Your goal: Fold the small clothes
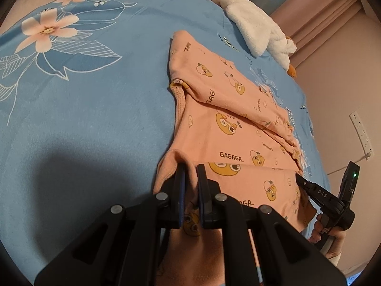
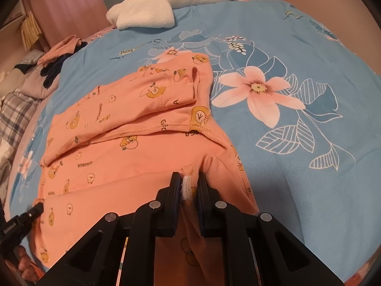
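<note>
A small peach garment (image 1: pixel 238 128) with yellow cartoon prints and "GAGAGA" lettering lies on the blue floral bedspread (image 1: pixel 83 100), its sleeves folded in over the body. My left gripper (image 1: pixel 191 169) is shut on the near hem at one corner. My right gripper (image 2: pixel 189 178) is shut on the near hem of the same garment (image 2: pixel 133 152) at the other corner, with a white label pinched between the jaws. Each gripper shows at the edge of the other view: the right one (image 1: pixel 300 178) and the left one (image 2: pixel 39 207).
A white plush toy (image 1: pixel 257 23) with orange feet lies at the far edge of the bed, also in the right wrist view (image 2: pixel 152 9). A pile of other clothes (image 2: pixel 54 62) and a plaid cloth (image 2: pixel 16 114) sit at the left. A wall socket (image 1: pixel 362 131) is on the right wall.
</note>
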Demonstrator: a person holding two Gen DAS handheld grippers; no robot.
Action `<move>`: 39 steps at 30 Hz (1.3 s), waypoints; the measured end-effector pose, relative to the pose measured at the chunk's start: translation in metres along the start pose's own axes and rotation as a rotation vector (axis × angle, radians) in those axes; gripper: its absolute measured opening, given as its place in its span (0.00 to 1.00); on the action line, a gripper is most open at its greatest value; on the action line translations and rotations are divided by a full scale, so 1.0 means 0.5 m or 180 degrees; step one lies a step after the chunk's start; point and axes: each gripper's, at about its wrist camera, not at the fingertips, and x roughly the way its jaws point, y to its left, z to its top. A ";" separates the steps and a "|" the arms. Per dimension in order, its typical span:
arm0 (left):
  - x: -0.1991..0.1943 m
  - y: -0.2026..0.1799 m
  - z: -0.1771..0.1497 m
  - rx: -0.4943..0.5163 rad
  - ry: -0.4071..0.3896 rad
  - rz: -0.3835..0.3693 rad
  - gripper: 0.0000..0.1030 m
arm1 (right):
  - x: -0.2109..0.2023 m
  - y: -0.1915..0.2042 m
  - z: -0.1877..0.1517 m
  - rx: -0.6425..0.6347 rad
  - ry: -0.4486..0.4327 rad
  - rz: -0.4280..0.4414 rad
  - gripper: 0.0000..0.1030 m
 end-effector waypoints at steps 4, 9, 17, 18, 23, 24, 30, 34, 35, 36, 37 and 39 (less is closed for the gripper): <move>-0.001 -0.003 -0.005 0.0034 -0.0056 0.0039 0.11 | -0.001 -0.001 -0.003 0.0007 -0.0012 0.0001 0.10; 0.001 -0.007 -0.006 0.0082 -0.0091 0.0088 0.11 | 0.001 0.000 -0.003 0.0007 -0.0033 -0.0004 0.10; 0.005 -0.008 -0.007 0.0073 -0.0123 0.0099 0.11 | 0.001 -0.004 -0.005 0.0062 -0.0052 0.0033 0.10; 0.004 -0.008 -0.008 0.0077 -0.0127 0.0104 0.11 | 0.001 -0.004 -0.006 0.0065 -0.0055 0.0040 0.10; 0.003 -0.009 -0.008 0.0085 -0.0134 0.0116 0.11 | 0.001 -0.006 -0.007 0.0071 -0.0064 0.0056 0.10; 0.003 -0.009 -0.008 0.0078 -0.0135 0.0115 0.11 | 0.001 -0.006 -0.008 0.0071 -0.0069 0.0056 0.10; 0.003 -0.007 -0.007 0.0057 -0.0129 0.0113 0.11 | 0.001 -0.007 -0.010 0.0090 -0.0083 0.0075 0.10; 0.003 -0.007 -0.007 0.0058 -0.0136 0.0119 0.11 | 0.000 -0.009 -0.011 0.0095 -0.0091 0.0092 0.10; 0.003 -0.008 -0.007 0.0061 -0.0139 0.0126 0.11 | 0.000 -0.010 -0.011 0.0100 -0.0093 0.0097 0.10; 0.003 -0.009 -0.007 0.0065 -0.0142 0.0136 0.11 | 0.000 -0.010 -0.011 0.0102 -0.0095 0.0102 0.10; 0.004 -0.010 -0.008 0.0066 -0.0144 0.0142 0.11 | 0.000 -0.010 -0.011 0.0102 -0.0096 0.0105 0.10; 0.003 -0.011 -0.008 0.0061 -0.0145 0.0156 0.11 | -0.001 -0.011 -0.011 0.0108 -0.0099 0.0109 0.10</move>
